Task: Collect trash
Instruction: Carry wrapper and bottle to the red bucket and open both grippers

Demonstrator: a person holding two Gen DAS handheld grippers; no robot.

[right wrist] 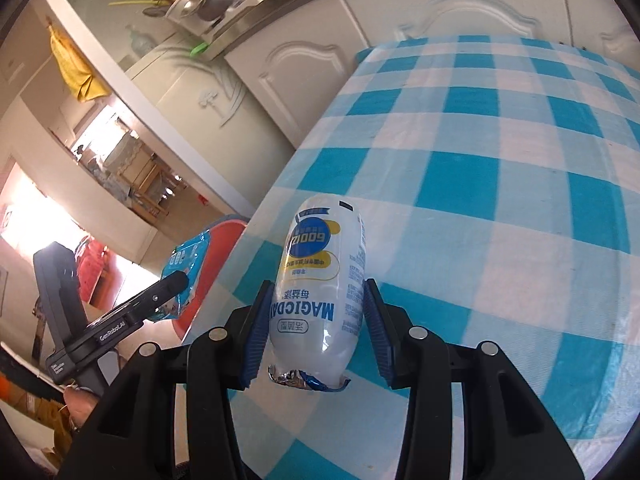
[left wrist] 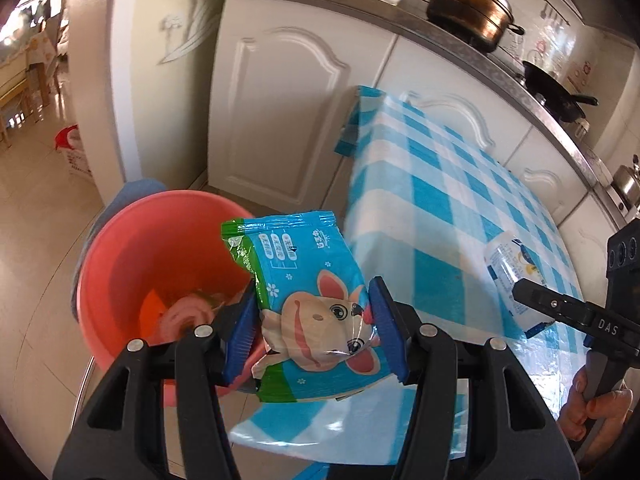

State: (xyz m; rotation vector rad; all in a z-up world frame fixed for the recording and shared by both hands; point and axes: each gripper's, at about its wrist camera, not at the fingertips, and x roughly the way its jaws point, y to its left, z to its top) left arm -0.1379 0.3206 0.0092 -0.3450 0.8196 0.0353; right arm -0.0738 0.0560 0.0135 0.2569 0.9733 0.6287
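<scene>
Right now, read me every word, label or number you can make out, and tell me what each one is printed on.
"MAGICDAY": white bottle in the right gripper, seen upside down.
"GOODIZ": same bottle's blue circle, an uncertain read.
"GenRobot.AI": left gripper's finger, in the right wrist view.
"DAS": right gripper's finger, in the left wrist view.
Chinese print on bottle and blue snack bag: too small to read.

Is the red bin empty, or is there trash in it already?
Not empty. The left wrist view looks into the red bin and shows pinkish and orange wrappers at its bottom. How much lies under them cannot be told.
</scene>
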